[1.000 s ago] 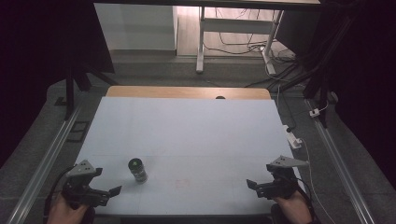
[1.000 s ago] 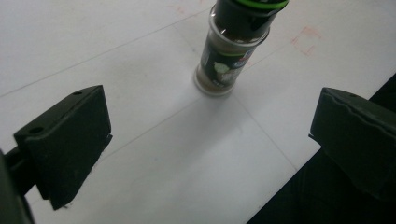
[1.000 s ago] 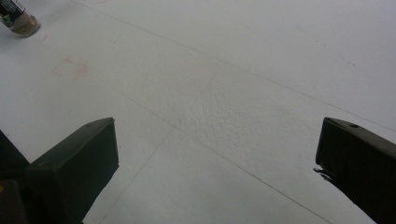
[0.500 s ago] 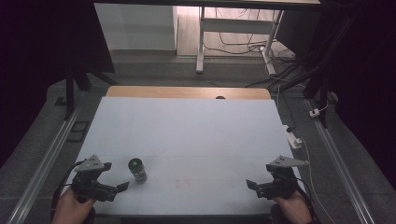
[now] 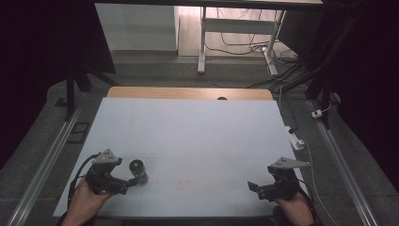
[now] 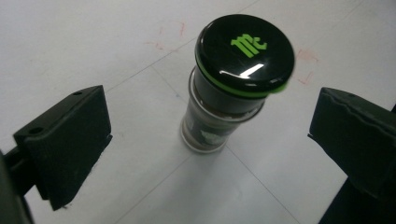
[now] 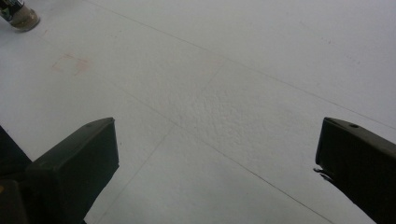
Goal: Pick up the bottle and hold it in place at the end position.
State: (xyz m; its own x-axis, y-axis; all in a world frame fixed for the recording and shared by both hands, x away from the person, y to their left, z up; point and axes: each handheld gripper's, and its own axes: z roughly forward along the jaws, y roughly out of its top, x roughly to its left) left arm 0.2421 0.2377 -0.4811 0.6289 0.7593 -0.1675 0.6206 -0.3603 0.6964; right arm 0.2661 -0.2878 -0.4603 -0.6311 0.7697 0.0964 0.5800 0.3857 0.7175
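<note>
moved my left gripper [image 6: 210,154] in on the jar [image 6: 224,107]: jaws wide apart, bracketing it, no contact. jar upright, near-left on table [image 5: 197,132]. grasp looks next. right gripper [image 5: 263,188] idle, spread, empty.

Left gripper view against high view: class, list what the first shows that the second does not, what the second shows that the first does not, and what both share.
The left gripper view alone shows the green logo on the jar's black lid and the green ring under it. The high view alone shows the right gripper, both hands, the wooden strip at the table's far edge, and floor cables. Both share the upright jar, the white table and the open left gripper.
</note>
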